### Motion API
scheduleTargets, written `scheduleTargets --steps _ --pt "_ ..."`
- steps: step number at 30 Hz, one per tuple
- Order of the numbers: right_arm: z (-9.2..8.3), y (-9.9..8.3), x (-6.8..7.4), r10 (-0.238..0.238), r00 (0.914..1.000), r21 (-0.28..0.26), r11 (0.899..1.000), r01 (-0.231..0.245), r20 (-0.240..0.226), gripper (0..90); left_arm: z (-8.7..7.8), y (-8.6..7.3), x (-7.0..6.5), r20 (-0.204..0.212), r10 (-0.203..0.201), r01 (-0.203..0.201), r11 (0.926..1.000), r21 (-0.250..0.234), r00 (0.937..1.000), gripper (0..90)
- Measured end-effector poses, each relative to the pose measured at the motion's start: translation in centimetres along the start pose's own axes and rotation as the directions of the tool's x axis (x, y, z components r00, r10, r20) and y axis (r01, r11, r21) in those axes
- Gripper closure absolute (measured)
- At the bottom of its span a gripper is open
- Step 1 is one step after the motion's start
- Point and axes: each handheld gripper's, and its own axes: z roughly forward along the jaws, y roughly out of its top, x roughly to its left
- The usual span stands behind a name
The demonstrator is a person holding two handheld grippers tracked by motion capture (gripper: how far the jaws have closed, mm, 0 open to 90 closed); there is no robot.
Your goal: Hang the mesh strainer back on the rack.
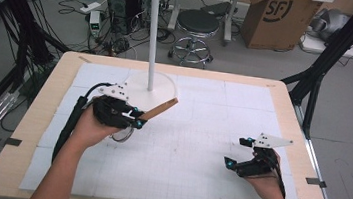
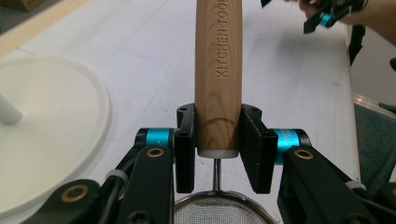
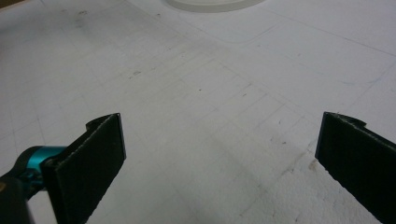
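Strainer [image 2: 219,207] handle [image 2: 218,74] clamped in left gripper [image 2: 218,149]; right gripper [image 3: 219,158] wide apart over mat [image 3: 196,93].

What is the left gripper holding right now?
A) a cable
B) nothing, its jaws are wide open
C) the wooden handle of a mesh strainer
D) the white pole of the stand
C: the left gripper is shut on the wooden handle, with the strainer mesh just below the jaws.

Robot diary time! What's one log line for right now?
left tool: shut on sieve handle | right tool: open, over mat | stand: behind
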Motion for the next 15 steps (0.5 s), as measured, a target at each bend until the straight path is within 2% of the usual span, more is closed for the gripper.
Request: scheduleTargets --steps 8,15 --pt "0.1 0.0 0.0 0.001 1.0 0.002 1.0 -0.001 -0.001 0.5 -2.4 1.6 0.7 -0.012 0.005 -0.006 0.9967 -0.081 0.9999 68.9" --pt "0.1 0.0 0.0 0.001 1.0 0.002 1.0 -0.001 -0.002 0.5 -3.5 3.0 1.6 -0.016 0.012 -0.014 0.992 -0.126 0.9998 68.9"
